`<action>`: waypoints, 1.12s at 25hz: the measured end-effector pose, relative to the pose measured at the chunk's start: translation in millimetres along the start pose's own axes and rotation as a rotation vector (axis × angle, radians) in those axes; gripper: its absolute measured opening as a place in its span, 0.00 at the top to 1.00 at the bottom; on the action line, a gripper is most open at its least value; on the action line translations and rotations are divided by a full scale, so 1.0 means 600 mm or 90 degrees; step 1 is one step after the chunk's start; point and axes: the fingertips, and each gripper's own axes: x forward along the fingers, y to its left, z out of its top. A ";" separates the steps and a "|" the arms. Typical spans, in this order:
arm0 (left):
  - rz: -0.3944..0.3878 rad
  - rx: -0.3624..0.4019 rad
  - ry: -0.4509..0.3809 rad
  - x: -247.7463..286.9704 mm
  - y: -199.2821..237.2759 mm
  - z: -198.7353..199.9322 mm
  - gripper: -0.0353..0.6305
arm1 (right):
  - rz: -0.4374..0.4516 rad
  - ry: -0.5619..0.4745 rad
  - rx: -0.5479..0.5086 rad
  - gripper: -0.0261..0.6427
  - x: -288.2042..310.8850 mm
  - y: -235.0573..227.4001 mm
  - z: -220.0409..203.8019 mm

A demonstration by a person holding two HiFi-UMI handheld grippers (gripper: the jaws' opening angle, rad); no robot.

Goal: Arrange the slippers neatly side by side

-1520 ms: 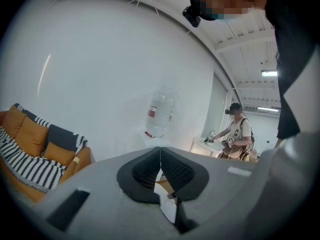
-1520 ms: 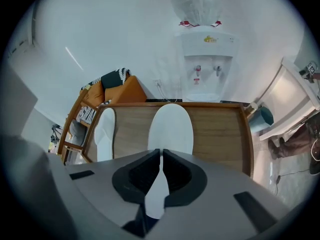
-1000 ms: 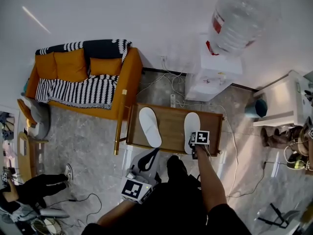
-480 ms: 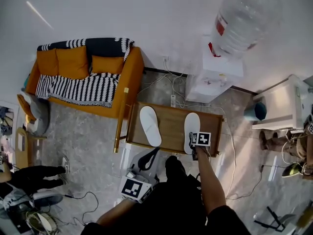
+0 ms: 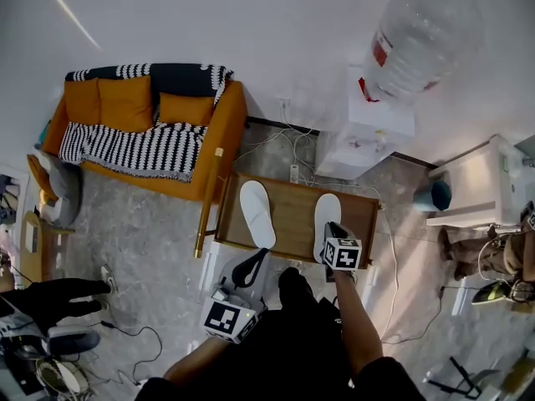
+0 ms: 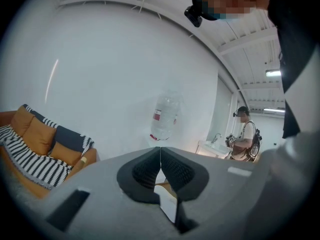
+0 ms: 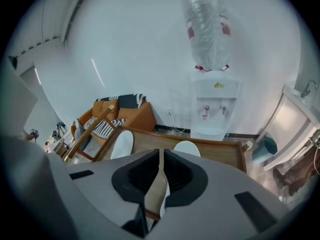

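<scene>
Slipper (image 5: 257, 214) left, other slipper (image 5: 326, 211) right — well apart on table (image 5: 292, 215).

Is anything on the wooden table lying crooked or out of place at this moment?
Yes. The two white slippers lie well apart on the wooden table, not as a neat pair. The left slipper is slanted, its far end leaning left; the right slipper lies straighter.

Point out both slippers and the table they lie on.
Left slipper (image 5: 257, 214), head view, middle of its white surface.
Right slipper (image 5: 327, 211), head view, its far half.
Table (image 5: 292, 215), head view, bare wood between the slippers.
</scene>
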 end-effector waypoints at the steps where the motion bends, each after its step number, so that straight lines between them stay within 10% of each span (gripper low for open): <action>1: 0.002 -0.001 -0.001 -0.003 0.002 0.001 0.92 | 0.004 -0.016 -0.011 0.91 -0.008 0.010 0.007; 14: 0.040 -0.014 -0.010 -0.031 0.040 -0.006 0.92 | 0.098 -0.144 -0.131 0.94 -0.087 0.159 0.039; 28: 0.110 -0.031 -0.028 -0.081 0.086 -0.007 0.92 | 0.198 -0.140 -0.243 0.94 -0.055 0.298 0.058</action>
